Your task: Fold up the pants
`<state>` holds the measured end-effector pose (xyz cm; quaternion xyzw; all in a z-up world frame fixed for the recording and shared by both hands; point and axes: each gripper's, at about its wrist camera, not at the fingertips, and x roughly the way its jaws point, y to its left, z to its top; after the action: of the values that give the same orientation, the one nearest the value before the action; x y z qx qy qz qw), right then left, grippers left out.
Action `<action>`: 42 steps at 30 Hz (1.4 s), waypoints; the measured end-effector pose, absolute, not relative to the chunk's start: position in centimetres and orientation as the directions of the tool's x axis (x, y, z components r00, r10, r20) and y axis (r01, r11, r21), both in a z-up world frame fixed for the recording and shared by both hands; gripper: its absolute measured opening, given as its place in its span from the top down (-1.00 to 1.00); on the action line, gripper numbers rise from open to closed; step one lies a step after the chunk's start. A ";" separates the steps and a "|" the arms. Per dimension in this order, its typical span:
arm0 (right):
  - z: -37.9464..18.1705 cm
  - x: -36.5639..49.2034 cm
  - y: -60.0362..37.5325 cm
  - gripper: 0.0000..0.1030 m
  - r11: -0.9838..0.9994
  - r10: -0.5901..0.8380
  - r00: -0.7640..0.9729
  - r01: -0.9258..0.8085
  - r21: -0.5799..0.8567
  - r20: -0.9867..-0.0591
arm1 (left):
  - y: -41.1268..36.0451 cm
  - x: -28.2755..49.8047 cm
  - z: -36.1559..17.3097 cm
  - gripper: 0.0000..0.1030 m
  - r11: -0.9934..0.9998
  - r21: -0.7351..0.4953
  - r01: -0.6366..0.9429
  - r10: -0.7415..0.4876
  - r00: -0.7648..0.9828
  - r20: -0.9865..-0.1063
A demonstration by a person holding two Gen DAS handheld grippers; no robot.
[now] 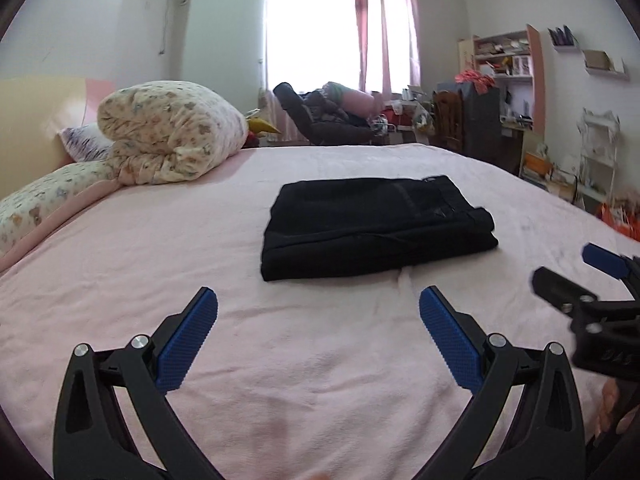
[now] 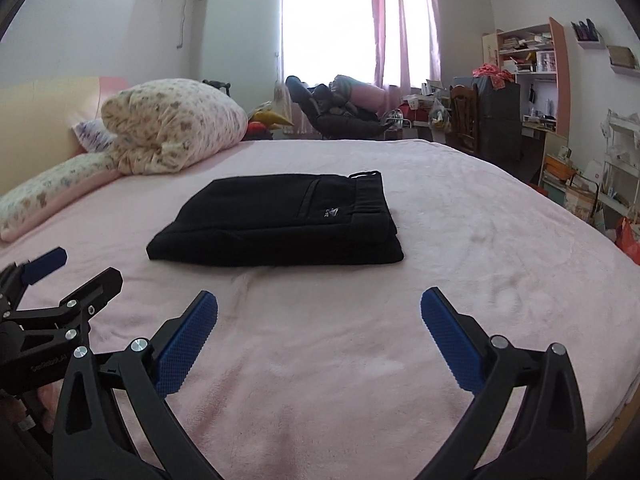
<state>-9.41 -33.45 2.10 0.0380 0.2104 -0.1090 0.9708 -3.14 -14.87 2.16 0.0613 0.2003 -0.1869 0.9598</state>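
Black pants (image 1: 374, 226) lie folded into a flat rectangle on the pink bed sheet (image 1: 304, 360), waistband to the right; the right wrist view has the same pants (image 2: 280, 222) a little left of centre. My left gripper (image 1: 318, 312) hovers over bare sheet short of the pants, open, nothing between its blue pads. My right gripper (image 2: 319, 314) is likewise open and empty, short of the pants. Each gripper shows at the other view's edge: the right gripper (image 1: 568, 276) at the right, the left gripper (image 2: 76, 266) at the left, both apart from the pants.
A rolled floral quilt (image 1: 172, 132) and pillows (image 1: 44, 204) lie at the bed's left head end. Beyond the bed stand a loaded chair (image 1: 320, 116), a window with pink curtains (image 1: 384, 28), and cluttered shelves (image 1: 516, 80) on the right. The bed's right edge (image 2: 624, 396) is close.
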 end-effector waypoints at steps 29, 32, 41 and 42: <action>0.0 -7.5 -32.8 -0.97 0.978 -0.183 0.867 0.209 0.005 -0.463 | -14.1 -1.8 0.3 -0.97 0.952 -0.007 0.307 -0.269 0.824 -0.498; 0.0 -7.4 -32.9 -0.97 0.978 -0.184 0.865 0.210 0.004 -0.466 | -14.0 -1.7 0.2 -0.97 0.954 -0.011 0.299 -0.263 0.823 -0.504; -0.1 -7.3 -32.9 -0.97 0.977 -0.183 0.861 0.212 0.008 -0.474 | -14.0 -1.6 0.2 -0.97 0.951 -0.004 0.310 -0.268 0.818 -0.509; -0.1 -7.3 -32.9 -0.97 0.977 -0.183 0.860 0.213 0.008 -0.475 | -14.1 -1.6 0.2 -0.97 0.950 -0.003 0.313 -0.270 0.816 -0.511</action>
<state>-7.29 -32.89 -0.14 0.0303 0.2433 -0.1028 0.9640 -1.57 -14.08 0.22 0.0404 0.2618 -0.1531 0.9520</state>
